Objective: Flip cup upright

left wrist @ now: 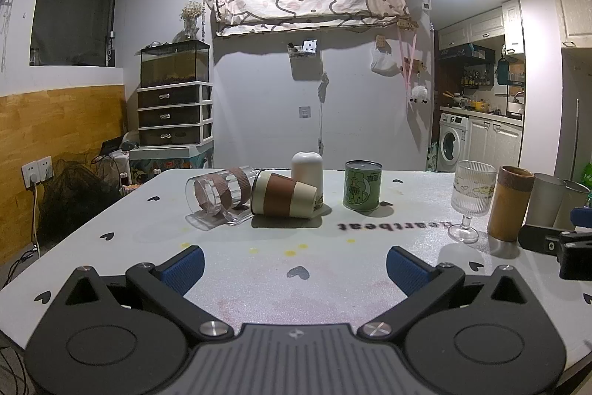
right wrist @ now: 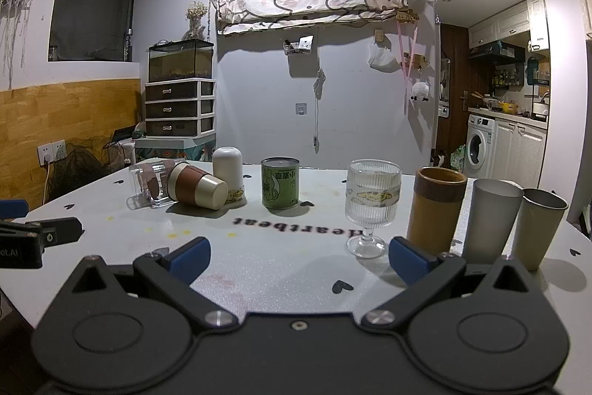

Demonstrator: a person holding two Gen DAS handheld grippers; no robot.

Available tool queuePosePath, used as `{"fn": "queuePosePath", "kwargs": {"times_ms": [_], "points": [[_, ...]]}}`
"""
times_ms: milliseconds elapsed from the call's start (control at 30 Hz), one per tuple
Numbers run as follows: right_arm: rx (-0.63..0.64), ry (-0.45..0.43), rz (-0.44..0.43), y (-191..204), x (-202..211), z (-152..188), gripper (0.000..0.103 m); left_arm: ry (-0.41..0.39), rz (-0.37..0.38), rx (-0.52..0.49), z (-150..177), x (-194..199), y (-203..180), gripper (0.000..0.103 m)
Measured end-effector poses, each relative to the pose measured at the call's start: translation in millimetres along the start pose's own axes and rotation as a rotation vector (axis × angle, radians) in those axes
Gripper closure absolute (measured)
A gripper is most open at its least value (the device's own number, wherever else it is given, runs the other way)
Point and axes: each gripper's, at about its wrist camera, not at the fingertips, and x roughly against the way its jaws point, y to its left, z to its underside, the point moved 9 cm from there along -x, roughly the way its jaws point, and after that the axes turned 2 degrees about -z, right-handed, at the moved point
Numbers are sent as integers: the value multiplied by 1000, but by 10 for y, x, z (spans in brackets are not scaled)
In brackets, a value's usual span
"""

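Note:
A cream cup with a brown sleeve [left wrist: 283, 195] lies on its side on the white table [left wrist: 259, 280], also in the right wrist view [right wrist: 196, 187]. A clear glass cup with a brown band [left wrist: 218, 195] lies on its side to its left [right wrist: 148, 186]. A white cup [left wrist: 307, 171] stands upside down behind them [right wrist: 228, 169]. My left gripper [left wrist: 294, 267] is open and empty, well short of the cups. My right gripper [right wrist: 299, 258] is open and empty, near the stemmed glass.
A green tin [left wrist: 363, 186] stands mid-table [right wrist: 280, 183]. A ribbed stemmed glass [right wrist: 372, 206], a tan tumbler [right wrist: 434, 210] and two grey cups [right wrist: 490, 221] stand upright at the right. The right gripper's body [left wrist: 555, 243] shows at the left view's right edge.

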Motion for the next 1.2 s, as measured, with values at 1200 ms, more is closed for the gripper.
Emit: {"fn": "queuePosePath", "kwargs": {"times_ms": [1200], "points": [[-1, 1, 2, -64, 21, 14, 0, 2, 5, -1, -94, -103, -176, 0]]}}
